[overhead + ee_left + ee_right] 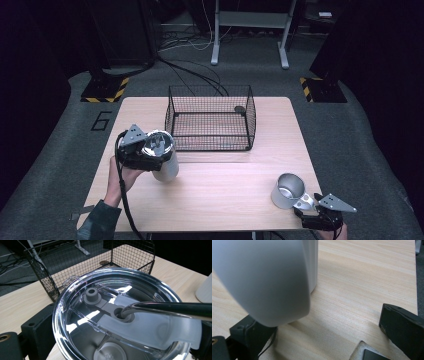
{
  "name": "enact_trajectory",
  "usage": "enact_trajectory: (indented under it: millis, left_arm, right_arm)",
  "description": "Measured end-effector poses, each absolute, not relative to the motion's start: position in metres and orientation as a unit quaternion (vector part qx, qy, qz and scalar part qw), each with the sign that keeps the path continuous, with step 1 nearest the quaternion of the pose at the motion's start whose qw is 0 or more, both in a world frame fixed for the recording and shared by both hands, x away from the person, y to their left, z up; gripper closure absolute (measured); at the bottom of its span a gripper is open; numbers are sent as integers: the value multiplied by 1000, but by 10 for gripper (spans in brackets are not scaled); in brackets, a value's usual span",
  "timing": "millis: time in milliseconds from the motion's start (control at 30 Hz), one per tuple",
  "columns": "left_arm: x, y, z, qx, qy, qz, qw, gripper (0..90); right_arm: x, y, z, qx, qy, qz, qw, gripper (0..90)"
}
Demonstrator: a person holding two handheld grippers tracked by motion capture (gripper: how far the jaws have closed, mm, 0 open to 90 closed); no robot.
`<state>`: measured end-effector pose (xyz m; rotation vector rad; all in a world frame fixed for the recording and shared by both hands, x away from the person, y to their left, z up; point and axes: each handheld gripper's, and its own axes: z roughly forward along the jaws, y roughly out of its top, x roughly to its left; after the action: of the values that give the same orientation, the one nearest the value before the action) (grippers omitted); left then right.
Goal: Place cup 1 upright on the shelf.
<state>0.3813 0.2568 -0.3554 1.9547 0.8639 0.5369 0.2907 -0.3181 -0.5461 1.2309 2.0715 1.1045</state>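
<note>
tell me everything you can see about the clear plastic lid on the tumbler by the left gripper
The clear round plastic lid sits on a pale tumbler standing upright on the wooden table, in front of the black wire basket. It has a raised rim, a grey sliding piece with a small round plug, and a metal straw entering its hole. The left gripper is over it.

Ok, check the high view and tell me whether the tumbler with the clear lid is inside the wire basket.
No. The lidded tumbler stands on the table in front of the wire basket, outside its near-left corner.
</note>
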Motion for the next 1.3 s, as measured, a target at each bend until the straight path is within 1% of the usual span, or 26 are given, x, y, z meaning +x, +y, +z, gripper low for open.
enact_trajectory:
  millis: [133,567,933,1300]
  left_arm:
    - [384,254,-352,795,343,200,459,39]
    - [388,238,-339,803,322,192,464,39]
    - [397,221,-324,811,301,191,464,39]
    - [403,207,-307,811,285,205,467,39]
  right_arm:
    - [291,-318,-546,450,758,404,243,13]
    - [291,-318,-546,450,757,406,244,12]
    - [291,-318,-547,450,756,407,244,13]
    - [291,-318,-547,450,756,407,244,13]
